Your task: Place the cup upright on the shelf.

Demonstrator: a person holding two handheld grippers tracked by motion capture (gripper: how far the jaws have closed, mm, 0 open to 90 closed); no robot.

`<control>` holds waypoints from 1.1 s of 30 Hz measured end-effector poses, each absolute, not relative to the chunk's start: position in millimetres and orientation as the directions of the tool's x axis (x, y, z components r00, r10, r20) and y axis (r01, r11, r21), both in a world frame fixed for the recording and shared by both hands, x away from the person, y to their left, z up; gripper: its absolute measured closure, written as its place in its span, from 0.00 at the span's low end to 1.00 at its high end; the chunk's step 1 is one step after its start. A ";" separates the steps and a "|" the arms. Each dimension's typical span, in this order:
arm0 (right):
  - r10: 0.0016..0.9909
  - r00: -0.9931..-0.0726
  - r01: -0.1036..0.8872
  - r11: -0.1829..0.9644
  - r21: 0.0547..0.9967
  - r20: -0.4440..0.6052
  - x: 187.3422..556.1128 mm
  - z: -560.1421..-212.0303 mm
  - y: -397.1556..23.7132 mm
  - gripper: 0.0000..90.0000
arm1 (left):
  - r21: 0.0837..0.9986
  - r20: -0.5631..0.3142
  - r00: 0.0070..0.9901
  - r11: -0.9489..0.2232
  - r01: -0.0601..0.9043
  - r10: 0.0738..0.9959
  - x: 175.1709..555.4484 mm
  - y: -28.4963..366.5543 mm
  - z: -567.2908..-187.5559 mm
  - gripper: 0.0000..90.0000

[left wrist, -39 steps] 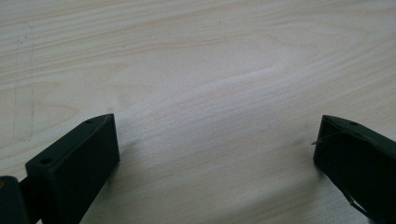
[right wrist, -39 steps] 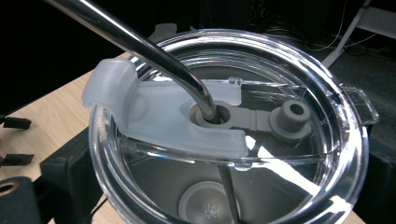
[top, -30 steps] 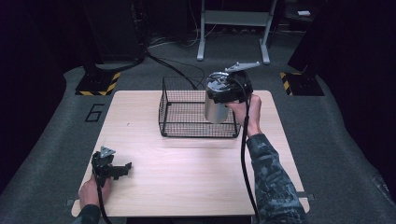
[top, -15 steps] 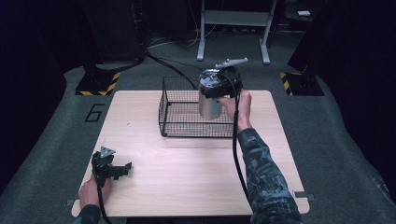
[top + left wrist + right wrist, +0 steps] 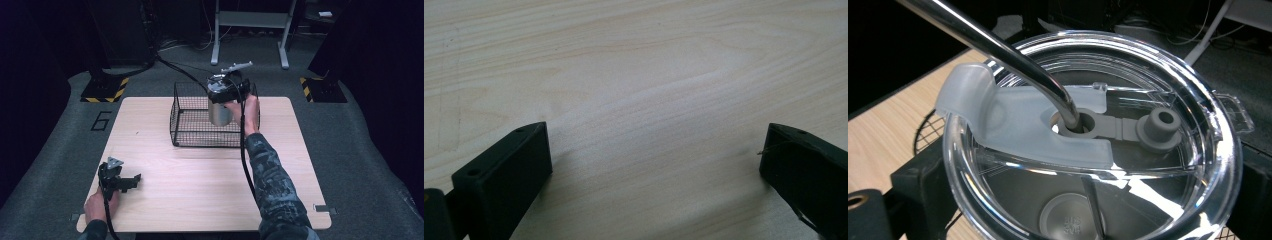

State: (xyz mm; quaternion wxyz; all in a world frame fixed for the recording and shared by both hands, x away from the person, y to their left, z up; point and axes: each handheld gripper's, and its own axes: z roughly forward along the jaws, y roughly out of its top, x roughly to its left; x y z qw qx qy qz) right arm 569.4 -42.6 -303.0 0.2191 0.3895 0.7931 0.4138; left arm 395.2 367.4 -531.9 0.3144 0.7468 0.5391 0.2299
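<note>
Light wood-grain table, squarish top with rounded corners, standing on grey carpet. Black wire basket sits on the far middle of the tabletop. Left gripper rests on the near left corner, jaws spread wide with bare wood between them. Rest of the tabletop is plain wood.

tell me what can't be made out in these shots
- Whether the tumbler rests on the basket floor or hangs above it: high view, the wire mesh and the right gripper hide its base.
- The straw's upper end: right gripper view, cut off by the top edge.
- The tumbler's outer wall: right gripper view, hidden under the clear lid.
- The left gripper jaws' rear parts: left gripper view, cut off by the bottom edge.
</note>
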 end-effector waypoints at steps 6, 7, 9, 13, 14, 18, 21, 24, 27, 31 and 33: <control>0.806 -0.591 0.443 0.360 0.821 -0.034 579.5 -314.1 -34.8 0.04 | 0.719 0.003 0.312 -0.219 0.659 0.950 395.3 367.4 -532.1 0.00; 0.807 -0.590 0.442 0.358 0.823 -0.035 580.7 -315.4 -33.3 0.04 | 0.719 0.003 0.312 -0.219 0.660 0.950 395.3 367.4 -532.1 0.00; 0.814 -0.581 0.452 0.349 0.821 -0.027 582.0 -318.0 -30.5 0.04 | 0.719 0.003 0.312 -0.218 0.660 0.950 395.3 367.3 -532.1 0.00; 0.818 -0.574 0.464 0.348 0.815 -0.023 586.4 -323.8 -27.8 0.04 | 0.717 0.000 0.311 -0.217 0.662 0.950 395.1 367.2 -532.0 0.00; 0.815 -0.579 0.458 0.357 0.814 -0.031 588.1 -325.2 -28.1 0.04 | 0.717 0.000 0.312 -0.218 0.663 0.950 395.1 367.3 -532.0 0.00; 0.823 -0.569 0.475 0.342 0.811 -0.014 592.0 -330.8 -28.0 0.04 | 0.717 0.000 0.311 -0.217 0.662 0.950 395.1 367.2 -532.0 0.00; 0.829 -0.560 0.486 0.329 0.809 -0.001 595.0 -335.1 -27.8 0.04 | 0.712 -0.001 0.315 -0.220 0.667 0.949 395.0 367.6 -531.4 0.00; 0.838 -0.545 0.504 0.312 0.805 0.016 597.1 -338.5 -27.1 0.04 | 0.712 -0.001 0.315 -0.220 0.666 0.949 395.0 367.5 -531.5 0.00; 0.842 -0.539 0.505 0.305 0.807 0.018 599.7 -341.7 -27.2 0.04 | 0.712 -0.001 0.315 -0.221 0.667 0.949 395.0 367.6 -531.5 0.00; 0.847 -0.531 0.519 0.298 0.801 0.029 602.8 -346.7 -26.4 0.04 | 0.712 -0.004 0.314 -0.218 0.667 0.949 395.0 367.4 -531.5 0.00; 0.846 -0.533 0.514 0.303 0.802 0.022 604.8 -349.1 -26.5 0.04 | 0.711 -0.002 0.316 -0.221 0.668 0.949 395.1 367.6 -531.4 0.00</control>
